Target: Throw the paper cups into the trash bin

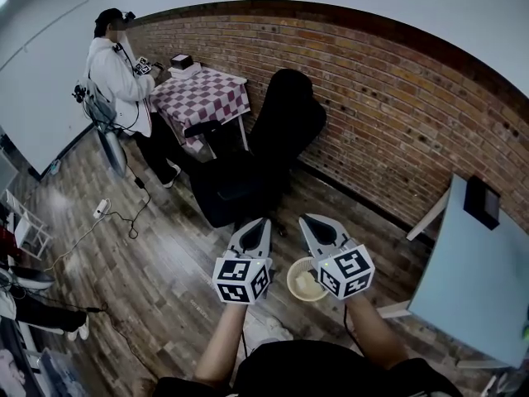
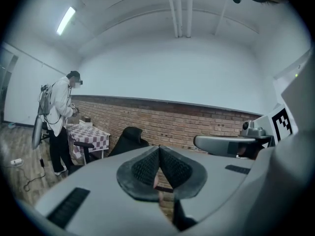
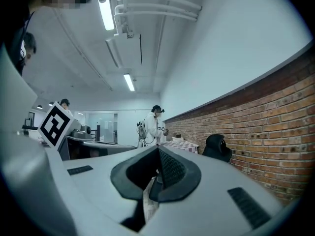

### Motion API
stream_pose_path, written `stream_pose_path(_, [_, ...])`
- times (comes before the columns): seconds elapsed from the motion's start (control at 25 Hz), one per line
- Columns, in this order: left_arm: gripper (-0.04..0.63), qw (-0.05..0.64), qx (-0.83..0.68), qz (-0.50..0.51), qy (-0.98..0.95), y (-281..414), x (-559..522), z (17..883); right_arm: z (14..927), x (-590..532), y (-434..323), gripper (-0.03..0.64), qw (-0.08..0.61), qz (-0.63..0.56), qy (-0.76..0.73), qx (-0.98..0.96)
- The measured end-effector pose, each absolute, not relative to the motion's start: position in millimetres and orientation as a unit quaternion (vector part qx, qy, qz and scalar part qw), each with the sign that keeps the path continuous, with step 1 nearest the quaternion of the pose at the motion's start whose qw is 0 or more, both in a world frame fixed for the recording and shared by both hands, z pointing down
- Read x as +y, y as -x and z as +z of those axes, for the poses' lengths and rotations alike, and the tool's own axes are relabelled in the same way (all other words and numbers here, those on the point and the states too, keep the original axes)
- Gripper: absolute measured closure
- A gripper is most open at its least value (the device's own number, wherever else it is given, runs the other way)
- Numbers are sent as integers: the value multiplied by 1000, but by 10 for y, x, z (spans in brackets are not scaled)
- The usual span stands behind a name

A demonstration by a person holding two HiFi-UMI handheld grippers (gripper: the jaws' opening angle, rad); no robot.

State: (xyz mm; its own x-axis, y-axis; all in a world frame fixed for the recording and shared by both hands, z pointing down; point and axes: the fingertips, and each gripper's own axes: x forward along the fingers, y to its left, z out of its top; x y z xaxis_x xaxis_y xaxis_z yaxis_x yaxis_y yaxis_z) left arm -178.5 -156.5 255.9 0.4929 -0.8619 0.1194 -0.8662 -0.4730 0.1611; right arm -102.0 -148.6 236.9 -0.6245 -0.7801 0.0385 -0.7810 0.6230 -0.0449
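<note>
Pinching the thin wall of a paper cup (image 1: 304, 283), the right gripper (image 1: 314, 227) is held level at the near middle of the head view. Its jaws are pressed together on a white sliver of the cup (image 3: 148, 200), seen low between the pads in the right gripper view. The cup hangs just below and left of that gripper's marker cube (image 1: 347, 271), mouth up, with something pale inside that cannot be made out. Just to the left, the left gripper (image 1: 258, 231) is carried alongside, apart from the cup. Its jaws are closed tip to tip in the left gripper view, and nothing is judged to be held between them.

Beyond both grippers, a black office chair (image 1: 263, 151) is seen on the wooden floor (image 1: 157, 271), backed by a brick wall (image 1: 388, 114). At the far left, a small table with a checked cloth (image 1: 202, 96) is attended by a person in white (image 1: 120, 77). At the near right, the corner of a pale tabletop (image 1: 475, 279) is shown with a black box (image 1: 482, 201) on it.

No trash bin is visible in any view, and no other cups can be found. The task is judged to be midway: one cup is gripped and lifted clear of the floor, while the carry to the bin and the release are left to be done.
</note>
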Motion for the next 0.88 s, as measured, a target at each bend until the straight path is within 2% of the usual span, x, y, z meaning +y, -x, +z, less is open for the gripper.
stream_pose_path(0.88, [592, 79, -501, 4, -862, 995, -113, 2412, 2208, 21, 363, 612, -8, 13, -425, -905])
